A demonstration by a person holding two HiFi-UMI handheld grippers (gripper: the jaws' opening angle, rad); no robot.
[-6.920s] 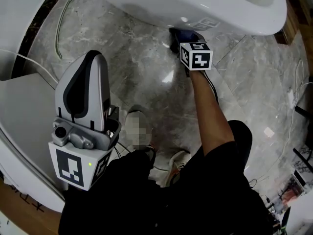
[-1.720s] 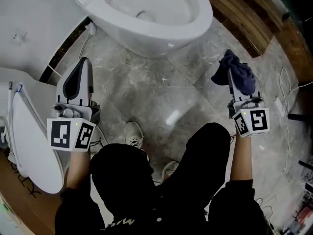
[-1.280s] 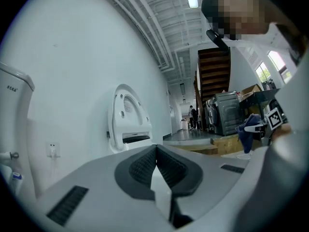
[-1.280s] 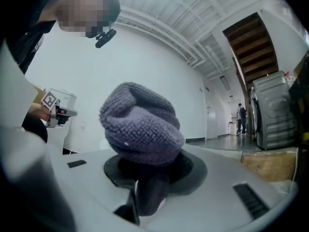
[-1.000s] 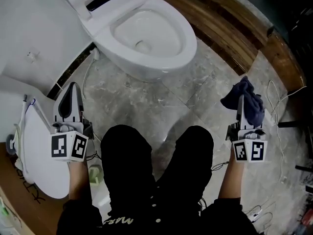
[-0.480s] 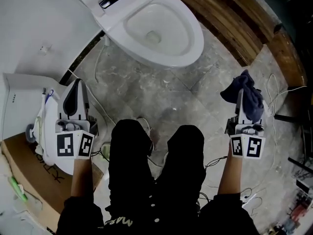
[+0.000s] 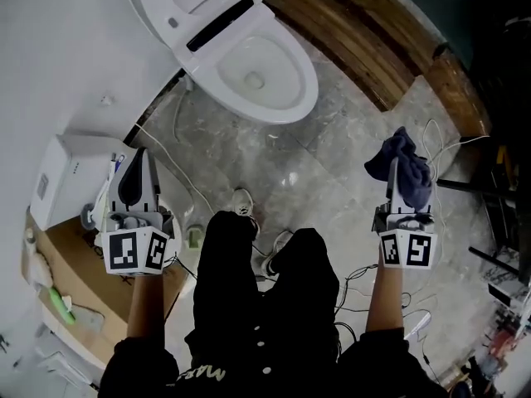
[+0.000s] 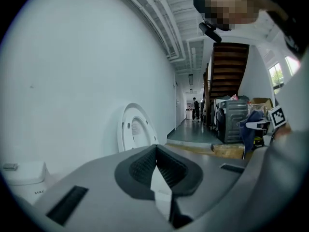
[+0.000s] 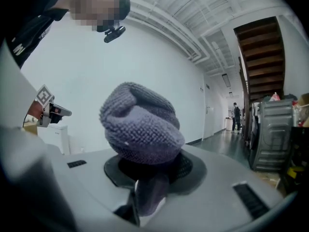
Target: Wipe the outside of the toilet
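Overhead, the toilet (image 7: 217,73) stood at the top of the head view, well apart from both tongs. The left tongs (image 8: 155,159) were closed jaw against jaw, with nothing between them. The right tongs (image 9: 147,173) were clamped on a dark blue cloth (image 7: 404,162), which bunched up above the jaws. Both were held over the grey marble floor (image 7: 332,160), one on each side of the person's legs.

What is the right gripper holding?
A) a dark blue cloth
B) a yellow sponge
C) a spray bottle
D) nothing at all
A: the right gripper is shut on a bunched dark blue cloth, which sticks out past its tips in the head view too.
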